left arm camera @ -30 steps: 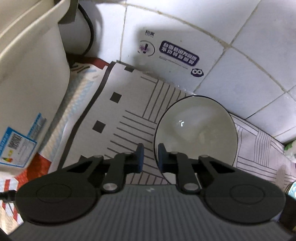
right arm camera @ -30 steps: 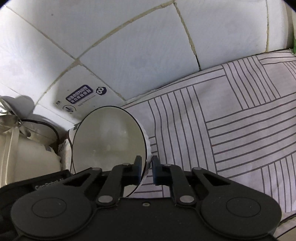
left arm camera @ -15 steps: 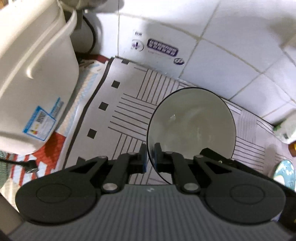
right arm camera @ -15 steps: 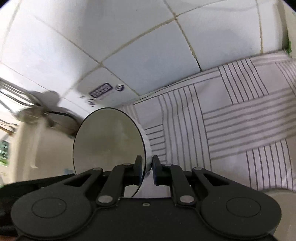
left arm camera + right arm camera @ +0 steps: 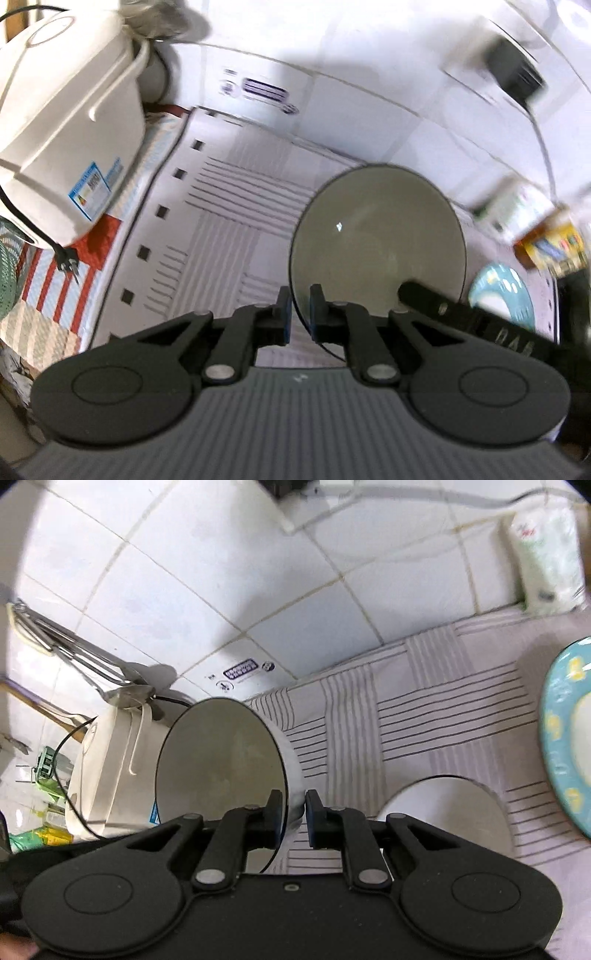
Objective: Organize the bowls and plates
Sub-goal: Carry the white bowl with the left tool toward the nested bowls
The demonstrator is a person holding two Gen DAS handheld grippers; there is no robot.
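Grippers pinch 1 bowl: we clamp left gripper point(image 5: 300, 308) and right gripper point(image 5: 293, 814) on bowl point(image 5: 376, 236) rims, above striped mat point(image 5: 229, 221), near teal plate point(image 5: 569, 734).

We note a white bowl point(image 5: 376, 240) with a thin dark rim, empty, tilted on edge above the striped cloth. A second white bowl point(image 5: 443, 805) sits upright below; a blue-rimmed plate point(image 5: 565, 734) lies flat beside it.
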